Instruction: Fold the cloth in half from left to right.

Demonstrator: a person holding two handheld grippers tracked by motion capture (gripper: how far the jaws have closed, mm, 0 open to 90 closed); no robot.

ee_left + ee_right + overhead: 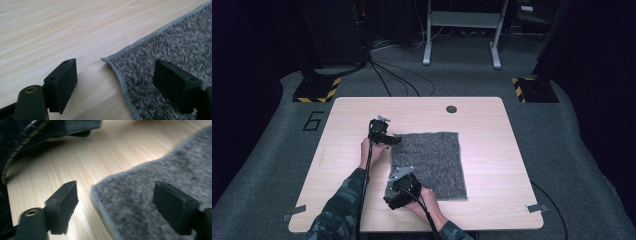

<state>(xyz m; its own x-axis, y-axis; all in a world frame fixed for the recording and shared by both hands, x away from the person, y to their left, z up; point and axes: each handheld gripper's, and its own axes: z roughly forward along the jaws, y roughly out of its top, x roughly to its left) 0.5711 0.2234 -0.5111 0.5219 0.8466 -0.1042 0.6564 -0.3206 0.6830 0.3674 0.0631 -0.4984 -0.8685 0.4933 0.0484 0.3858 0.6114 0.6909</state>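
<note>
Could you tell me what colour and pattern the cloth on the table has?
The cloth is mottled grey, fuzzy, with a lighter grey stitched hem; the left gripper view shows it best.

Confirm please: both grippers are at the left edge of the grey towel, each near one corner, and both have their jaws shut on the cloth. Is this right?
Not quite. Both grippers are at the left edge of the grey towel, each near one corner, but the jaws are open, not shut. The left gripper view and the right gripper view each show the two jaws wide apart around a corner of the cloth.
</note>
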